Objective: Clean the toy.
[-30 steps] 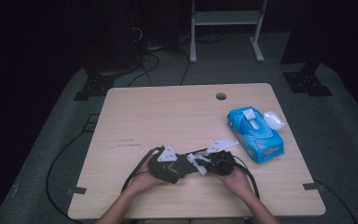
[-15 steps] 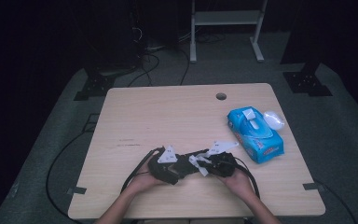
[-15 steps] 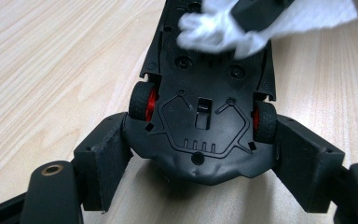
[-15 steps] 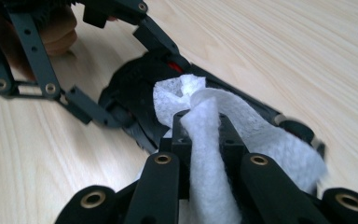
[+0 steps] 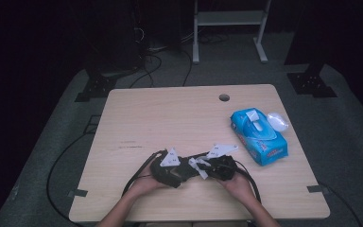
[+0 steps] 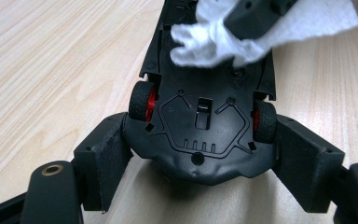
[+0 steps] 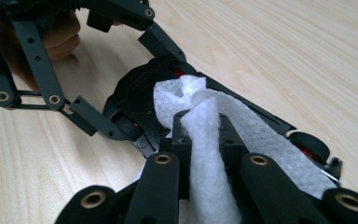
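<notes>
The left gripper clamps the toy car across its rear, one pad outside each red-hubbed wheel, underside facing up. The right gripper, jaws pinched tight on a white wipe, presses that wipe against the car's underside just beyond the left gripper. Neither gripper has shifted since the earlier frames. The chassis is smooth black moulded plastic; the wipe is soft and crumpled. Farther right of the car lies a blue wipe pack on the wooden table.

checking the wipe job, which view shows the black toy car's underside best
The left gripper view: the black toy car's flat underside with red-hubbed wheels faces the camera. The right gripper view shows it half covered by the white wipe; the high view, a dark shape.
</notes>
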A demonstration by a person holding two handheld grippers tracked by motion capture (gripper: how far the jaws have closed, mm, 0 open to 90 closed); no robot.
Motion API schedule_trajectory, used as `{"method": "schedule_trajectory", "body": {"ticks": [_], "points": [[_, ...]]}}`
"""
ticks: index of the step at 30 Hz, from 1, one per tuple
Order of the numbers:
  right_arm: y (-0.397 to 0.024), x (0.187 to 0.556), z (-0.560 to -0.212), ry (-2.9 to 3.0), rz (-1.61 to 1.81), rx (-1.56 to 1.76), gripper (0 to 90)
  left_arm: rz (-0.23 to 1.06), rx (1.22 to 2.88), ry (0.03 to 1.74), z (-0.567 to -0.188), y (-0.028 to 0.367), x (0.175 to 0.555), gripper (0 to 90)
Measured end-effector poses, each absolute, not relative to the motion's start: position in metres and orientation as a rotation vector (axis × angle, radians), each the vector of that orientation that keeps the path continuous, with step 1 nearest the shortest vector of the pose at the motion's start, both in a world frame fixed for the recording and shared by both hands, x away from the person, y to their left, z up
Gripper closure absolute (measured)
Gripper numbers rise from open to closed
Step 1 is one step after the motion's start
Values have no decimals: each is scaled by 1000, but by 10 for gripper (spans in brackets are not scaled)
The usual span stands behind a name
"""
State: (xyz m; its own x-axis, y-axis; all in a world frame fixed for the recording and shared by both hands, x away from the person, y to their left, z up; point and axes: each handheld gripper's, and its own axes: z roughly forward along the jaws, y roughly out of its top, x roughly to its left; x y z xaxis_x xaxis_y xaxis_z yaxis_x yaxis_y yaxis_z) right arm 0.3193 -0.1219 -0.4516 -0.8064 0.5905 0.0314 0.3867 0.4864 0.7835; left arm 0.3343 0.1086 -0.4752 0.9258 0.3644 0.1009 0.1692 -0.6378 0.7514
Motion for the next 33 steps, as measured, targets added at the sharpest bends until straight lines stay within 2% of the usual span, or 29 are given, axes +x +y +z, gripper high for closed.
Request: {"method": "schedule_trajectory", "body": {"ticks": [8, 20, 28, 33], "points": [[-90, 313, -456, 2555, 1269, 732, 809, 323, 2284, 362, -475, 107, 331, 240], [-146, 321, -449, 2438, 1164, 874, 810, 325, 2283, 360, -475, 108, 331, 240], [-110, 309, -454, 2558, 1229, 737, 804, 327, 2284, 362, -475, 108, 331, 240], [-119, 305, -445, 2522, 1165, 699, 643, 318, 2283, 361, -475, 109, 332, 240]]}}
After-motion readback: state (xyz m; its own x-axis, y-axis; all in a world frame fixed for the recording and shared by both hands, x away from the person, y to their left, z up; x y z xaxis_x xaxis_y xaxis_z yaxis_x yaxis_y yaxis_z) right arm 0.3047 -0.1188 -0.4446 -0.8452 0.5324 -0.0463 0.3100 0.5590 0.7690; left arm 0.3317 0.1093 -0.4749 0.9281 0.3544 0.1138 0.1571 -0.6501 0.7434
